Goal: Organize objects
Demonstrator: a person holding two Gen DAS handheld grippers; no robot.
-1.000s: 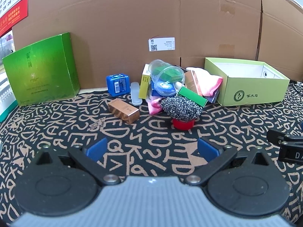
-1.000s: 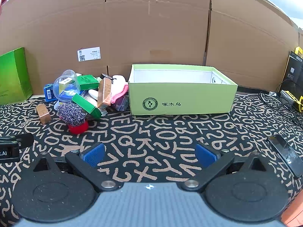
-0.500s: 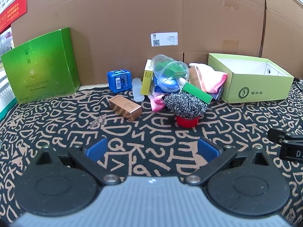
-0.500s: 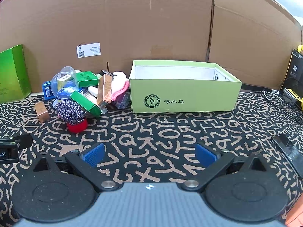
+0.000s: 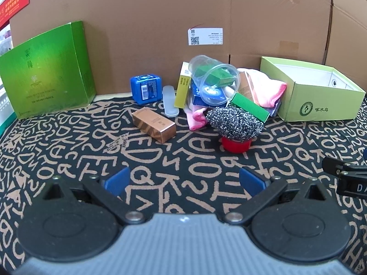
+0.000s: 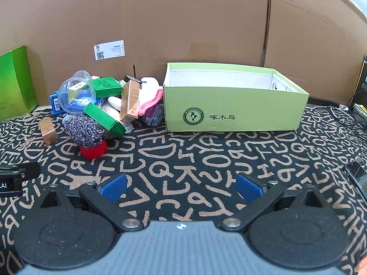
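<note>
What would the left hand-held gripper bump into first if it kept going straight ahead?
Probably the steel-wool scourer on its red base, just right of centre before the left hand-held gripper; only patterned cloth lies between, though depth is uncertain.

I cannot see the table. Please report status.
Both grippers open, holding nothing. Pile untouched beside green box. Nothing in the way.

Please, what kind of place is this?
Probably a makeshift recording setup in an office or storeroom: cardboard walls fence a patterned cloth, with a pile of household clutter beside an open green shoebox.
</note>
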